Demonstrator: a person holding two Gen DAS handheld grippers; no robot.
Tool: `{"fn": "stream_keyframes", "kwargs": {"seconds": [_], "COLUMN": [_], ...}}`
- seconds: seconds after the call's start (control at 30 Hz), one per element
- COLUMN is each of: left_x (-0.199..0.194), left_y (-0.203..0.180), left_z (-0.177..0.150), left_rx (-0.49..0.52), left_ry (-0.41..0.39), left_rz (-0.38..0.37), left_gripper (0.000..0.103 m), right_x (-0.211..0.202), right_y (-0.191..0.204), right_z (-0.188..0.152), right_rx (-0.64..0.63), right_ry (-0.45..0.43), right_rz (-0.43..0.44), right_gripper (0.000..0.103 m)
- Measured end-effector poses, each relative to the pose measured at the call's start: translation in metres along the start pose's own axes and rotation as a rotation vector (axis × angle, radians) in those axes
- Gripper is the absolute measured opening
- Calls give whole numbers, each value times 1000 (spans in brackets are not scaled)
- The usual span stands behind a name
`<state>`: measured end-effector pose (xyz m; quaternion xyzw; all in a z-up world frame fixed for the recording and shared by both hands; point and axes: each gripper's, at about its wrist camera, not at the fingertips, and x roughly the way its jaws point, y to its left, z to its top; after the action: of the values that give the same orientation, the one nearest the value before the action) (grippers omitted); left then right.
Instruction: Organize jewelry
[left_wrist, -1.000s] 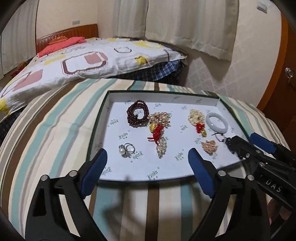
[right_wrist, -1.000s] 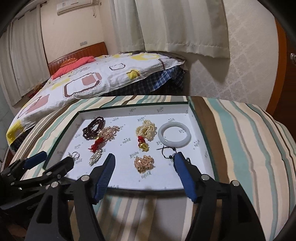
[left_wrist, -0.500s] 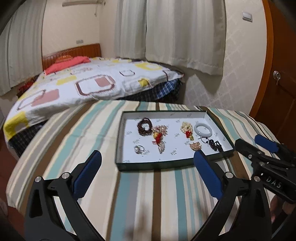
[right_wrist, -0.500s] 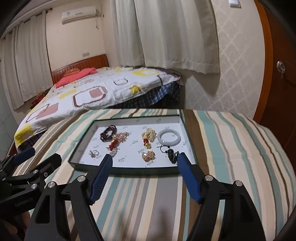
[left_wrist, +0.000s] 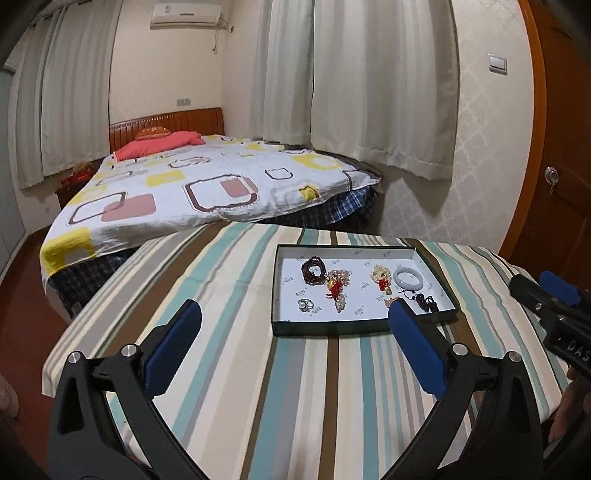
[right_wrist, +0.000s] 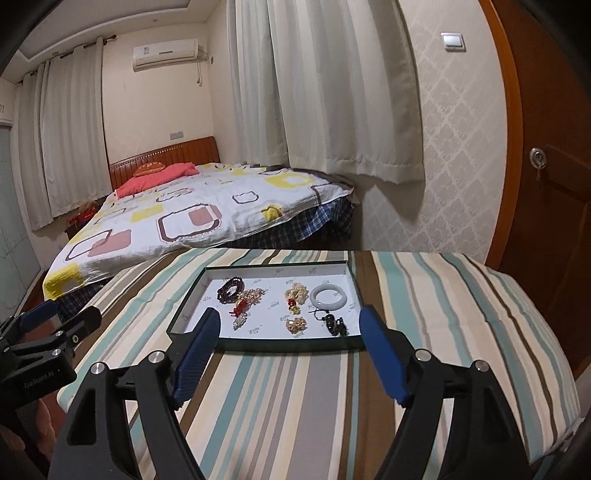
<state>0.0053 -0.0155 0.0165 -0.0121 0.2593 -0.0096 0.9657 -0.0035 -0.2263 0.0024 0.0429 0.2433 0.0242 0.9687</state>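
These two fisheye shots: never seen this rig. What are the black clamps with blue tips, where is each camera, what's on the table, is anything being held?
There is no robot arm. A person holds a two-finger gripper in each hand, and each gripper carries a fisheye camera looking forward along its fingers. So the left wrist view shows the left gripper up close, with the right gripper at the picture's right edge. The right wrist view shows the right gripper up close.

On the striped tablecloth sits a shallow box tray with jewelry laid out: a dark bead bracelet, a white bangle, a ring, gold and pearl pieces with red tassels, and a small dark pendant on a cord.

Both grippers are open, their jaws just having been opening, with nothing between them. Both are short of the tray. Behind is a bed.
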Motion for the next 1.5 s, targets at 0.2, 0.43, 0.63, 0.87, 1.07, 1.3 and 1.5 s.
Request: {"fn": "stream_keyframes", "kwargs": {"seconds": [0.2, 0.43, 0.63, 0.87, 1.07, 1.3, 1.5], "left_x": [-19, -29, -33, -33, -32, -32, -32], "left_y": [3, 5, 7, 7, 7, 7, 7], "left_z": [2, 5, 5, 4, 4, 4, 4], "left_rx": [-18, -19, -20, -20, -21, -24, -20], "left_ry": [-23, -49, -59, -55, -54, -53, -54], "left_rz": [-14, -17, -18, -19, -20, -20, -22], "left_gripper": [99, 99, 99, 99, 99, 99, 99], "right_x": [-19, -32, -36, -36, -36, -38, -38], "right_y": [-1, 3, 3, 3, 3, 5, 6], "right_z": [2, 4, 5, 5, 5, 4, 4], "right_rx": [1, -7, -8, -8, -8, -10, -10], "right_ry": [-30, -65, -79, -78, -77, -76, -75], "right_rz": [-14, -19, -22, -22, -21, -21, -20], "right_gripper": [76, 77, 77, 77, 77, 77, 77]}}
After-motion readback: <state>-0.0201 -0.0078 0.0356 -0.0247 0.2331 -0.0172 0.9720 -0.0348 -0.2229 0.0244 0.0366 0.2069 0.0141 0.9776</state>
